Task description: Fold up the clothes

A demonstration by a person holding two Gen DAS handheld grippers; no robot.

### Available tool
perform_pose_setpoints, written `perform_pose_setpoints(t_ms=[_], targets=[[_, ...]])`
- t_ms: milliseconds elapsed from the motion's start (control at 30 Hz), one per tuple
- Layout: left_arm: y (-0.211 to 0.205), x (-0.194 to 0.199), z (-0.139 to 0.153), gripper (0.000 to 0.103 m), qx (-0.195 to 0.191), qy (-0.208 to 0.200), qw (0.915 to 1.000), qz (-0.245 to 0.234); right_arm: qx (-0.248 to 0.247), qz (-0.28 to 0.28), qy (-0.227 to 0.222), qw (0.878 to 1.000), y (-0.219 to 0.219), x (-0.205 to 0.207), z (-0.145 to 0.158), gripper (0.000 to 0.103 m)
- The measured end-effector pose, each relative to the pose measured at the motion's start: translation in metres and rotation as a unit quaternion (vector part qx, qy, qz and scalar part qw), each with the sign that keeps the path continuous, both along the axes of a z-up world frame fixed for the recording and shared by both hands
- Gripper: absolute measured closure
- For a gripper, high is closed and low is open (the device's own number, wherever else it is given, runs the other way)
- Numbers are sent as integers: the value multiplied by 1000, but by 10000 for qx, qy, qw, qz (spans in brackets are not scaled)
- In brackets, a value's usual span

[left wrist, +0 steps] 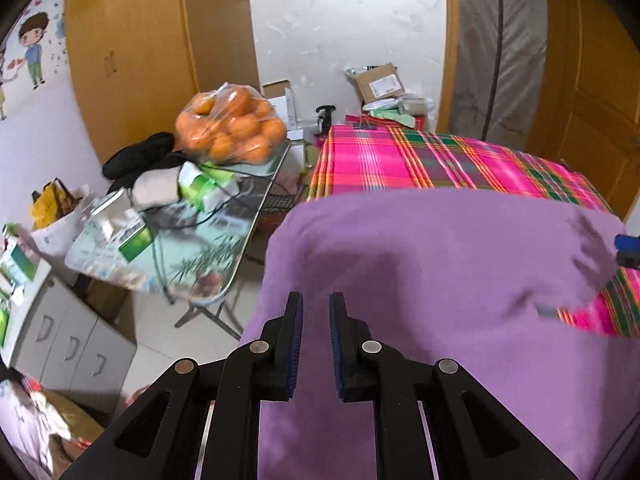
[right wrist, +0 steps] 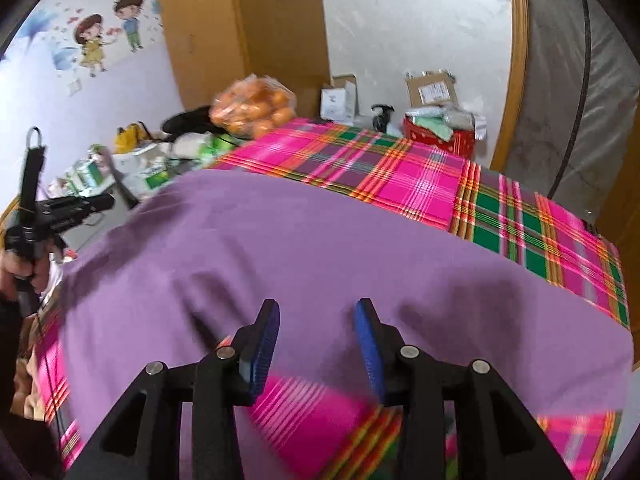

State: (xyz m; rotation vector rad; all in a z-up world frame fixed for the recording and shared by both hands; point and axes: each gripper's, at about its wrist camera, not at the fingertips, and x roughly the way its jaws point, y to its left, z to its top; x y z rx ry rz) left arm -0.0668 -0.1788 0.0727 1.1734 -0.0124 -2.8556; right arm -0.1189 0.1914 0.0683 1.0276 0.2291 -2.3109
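Observation:
A purple garment point(left wrist: 440, 280) lies spread over a table covered in a pink, green and orange plaid cloth point(left wrist: 400, 160). My left gripper point(left wrist: 316, 300) hovers over the garment's left part, open by a narrow gap with nothing between its fingers. In the right wrist view the purple garment point(right wrist: 300, 248) fills the middle. My right gripper point(right wrist: 316, 308) stands open and wide above its near edge, where the plaid cloth point(right wrist: 420, 184) shows underneath. The left gripper point(right wrist: 106, 202) appears at the far left, held by a hand point(right wrist: 16, 268).
Left of the table stands a folding side table point(left wrist: 224, 264) piled with a bag of oranges point(left wrist: 232, 124), green cartons and dark clothes. Cardboard boxes point(left wrist: 380, 84) and a red box point(right wrist: 440, 136) crowd the far end. A wooden wardrobe and door stand behind.

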Motion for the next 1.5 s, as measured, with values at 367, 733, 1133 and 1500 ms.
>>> perform_pose_setpoints(t_ms=[367,733,1133,1500], targets=[[-49,120,-34,89,680,109,9958,599,24,259,112,9996,14,161,-11,62],[-84,141,-58,84,1628,105,9829,858,947,1027,256,9899,-33,252,-77,63],[-77,106,-68,87,1853,41,9778,982,861,987,322,9909,-37,243,-78,95],[-86,133,-56,98,1821,483,9748,1197,870,1148,382,9888,-37,251,-71,99]])
